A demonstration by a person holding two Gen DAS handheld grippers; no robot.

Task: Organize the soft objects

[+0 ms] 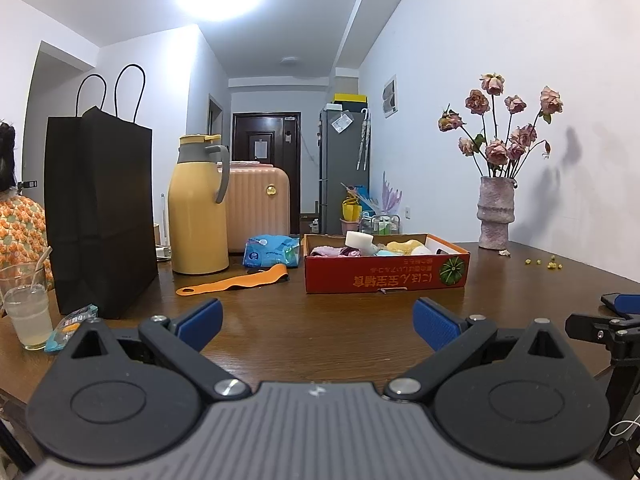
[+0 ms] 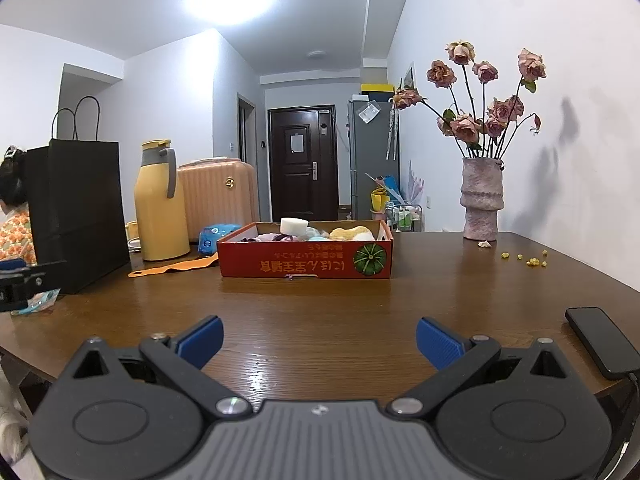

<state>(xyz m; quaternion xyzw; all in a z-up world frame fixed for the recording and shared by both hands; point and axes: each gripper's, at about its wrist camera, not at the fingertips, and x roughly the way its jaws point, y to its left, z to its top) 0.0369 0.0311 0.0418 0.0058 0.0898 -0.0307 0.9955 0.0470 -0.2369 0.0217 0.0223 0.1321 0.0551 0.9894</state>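
A red cardboard box (image 2: pixel 304 258) sits mid-table with a green pumpkin picture and upside-down East Asian lettering I can't read. Inside lie the soft things: one white sponge (image 2: pixel 294 225), a yellow sponge (image 2: pixel 352 233) and pink cloth (image 2: pixel 268 237). Left of the box stand one yellow thermos jug (image 2: pixel 160 204) and one black paper bag (image 2: pixel 76 212); right of it, one vase of dried roses (image 2: pixel 481 200). Left gripper (image 1: pixel 318 322) and right gripper (image 2: pixel 319 338) both hover before the box, fingers spread, holding nothing.

The right tongs (image 2: pixel 319 340) hang spread wide and empty over the brown wooden table (image 2: pixel 320 308). Well ahead sits a red cardboard box (image 2: pixel 305 258) holding pastel soft items, a white foam block (image 2: pixel 294 225) topmost. A black phone (image 2: pixel 602 342) lies near the right edge.
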